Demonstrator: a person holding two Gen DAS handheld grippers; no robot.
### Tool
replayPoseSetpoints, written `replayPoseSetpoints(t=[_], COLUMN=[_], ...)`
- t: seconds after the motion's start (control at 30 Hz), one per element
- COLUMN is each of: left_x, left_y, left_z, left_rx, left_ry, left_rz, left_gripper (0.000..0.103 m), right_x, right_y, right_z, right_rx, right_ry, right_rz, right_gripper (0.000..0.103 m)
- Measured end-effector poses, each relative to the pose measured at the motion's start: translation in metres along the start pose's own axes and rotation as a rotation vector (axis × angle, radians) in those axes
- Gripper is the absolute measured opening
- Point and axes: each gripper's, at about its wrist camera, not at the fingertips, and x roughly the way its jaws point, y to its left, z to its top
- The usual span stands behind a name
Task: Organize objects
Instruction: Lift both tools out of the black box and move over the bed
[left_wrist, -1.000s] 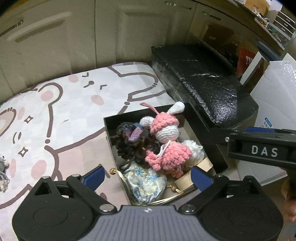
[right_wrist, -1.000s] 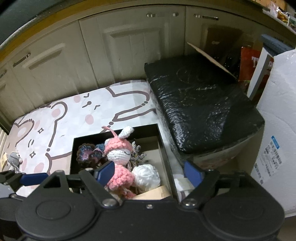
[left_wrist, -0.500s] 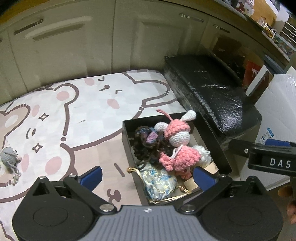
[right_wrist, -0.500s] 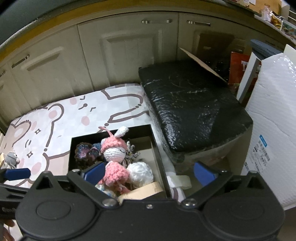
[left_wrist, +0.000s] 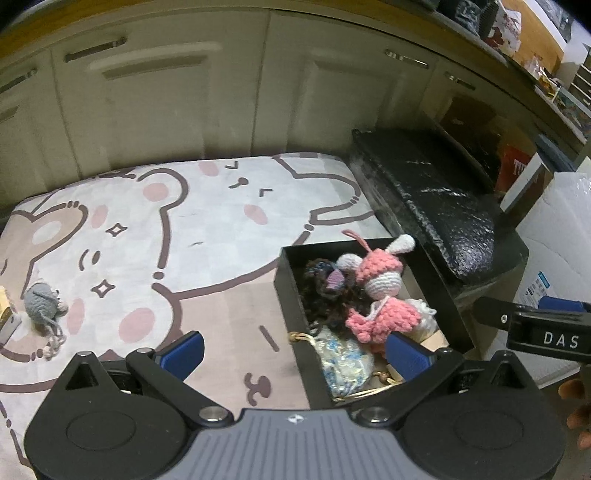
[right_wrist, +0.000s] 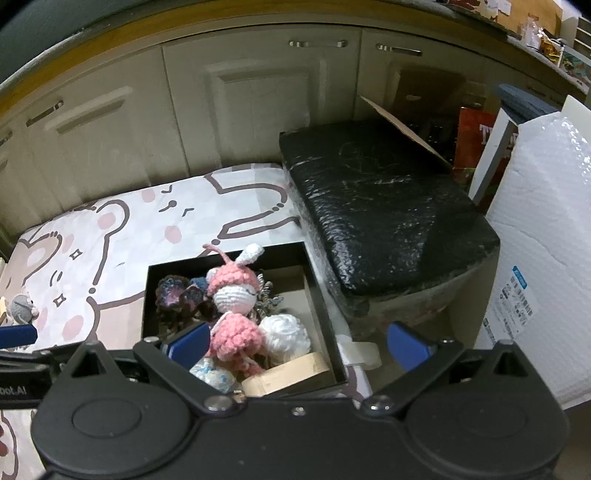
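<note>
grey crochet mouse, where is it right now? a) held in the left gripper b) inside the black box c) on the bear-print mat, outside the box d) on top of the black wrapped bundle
c: the grey crochet mouse lies on the bear-print mat, well left of the black box, with nothing gripping it.

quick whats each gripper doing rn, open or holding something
left gripper: open, holding nothing
right gripper: open wide, jaws just opened, nothing between them

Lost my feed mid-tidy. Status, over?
Both tools open, empty: left tool, right tool. Black box holds pink crochet bunny. Grey crochet mouse loose on mat. Nothing blocking.
</note>
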Motion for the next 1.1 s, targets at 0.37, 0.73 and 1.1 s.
replayPoseSetpoints(t=[0.37, 0.73, 1.1], left_x=[-0.015, -0.033, -0.053], left_y=[0.053, 0.11, 0.162], left_z=[-0.002, -0.01, -0.021], left_rx=[-0.071, -0.125, -0.189], left_ry=[-0.021, -0.042, -0.057], left_rz=[0.07, 0.164, 0.242], left_gripper=[0.103, 0.103, 0.103], right_x=[0.006, 0.013, 0.018], right_y=[0.042, 0.098, 0.155], right_z=[0.002, 0.002, 0.001], right_rx=[-0.031, -0.075, -0.125], right_ry=[0.001, -0.004, -0.003], right_rz=[0.045, 0.117, 0.193], right_gripper=[0.103, 0.103, 0.103])
